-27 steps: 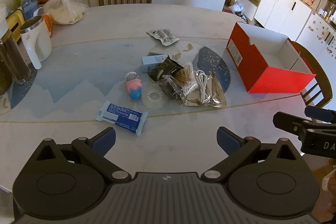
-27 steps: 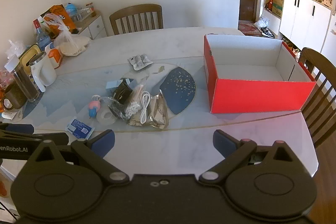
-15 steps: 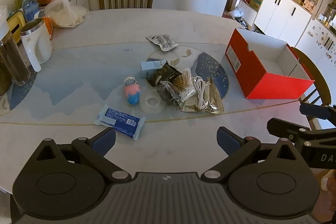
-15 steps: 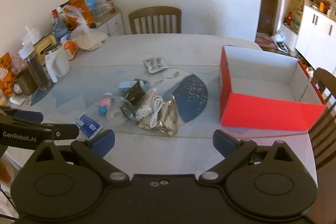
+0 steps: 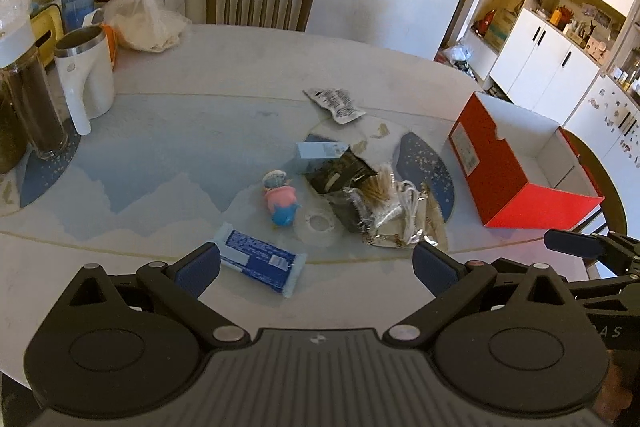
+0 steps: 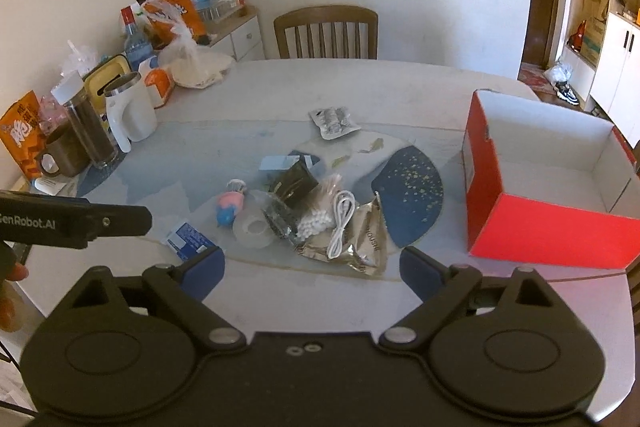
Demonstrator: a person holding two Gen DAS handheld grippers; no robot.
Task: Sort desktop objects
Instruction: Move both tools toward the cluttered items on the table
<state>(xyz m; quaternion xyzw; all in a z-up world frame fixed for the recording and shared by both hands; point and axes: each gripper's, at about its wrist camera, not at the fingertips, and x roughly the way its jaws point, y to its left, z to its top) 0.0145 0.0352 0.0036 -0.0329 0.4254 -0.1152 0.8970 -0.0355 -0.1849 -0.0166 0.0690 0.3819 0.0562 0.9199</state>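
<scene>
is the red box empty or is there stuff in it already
Empty, as far as it shows. The red box sits open-topped, and the right wrist view shows bare white floor and walls inside; the near corner behind the front wall is hidden.

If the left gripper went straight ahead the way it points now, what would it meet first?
Probably the blue packet, lying just ahead of the open left gripper, nearer its left finger. Past it come the tape roll and the toy. Depth is unclear, so it might pass above the packet.

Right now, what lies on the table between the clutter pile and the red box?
In the right wrist view, only a dark blue speckled mat lies between the foil packet and the red box.
</scene>
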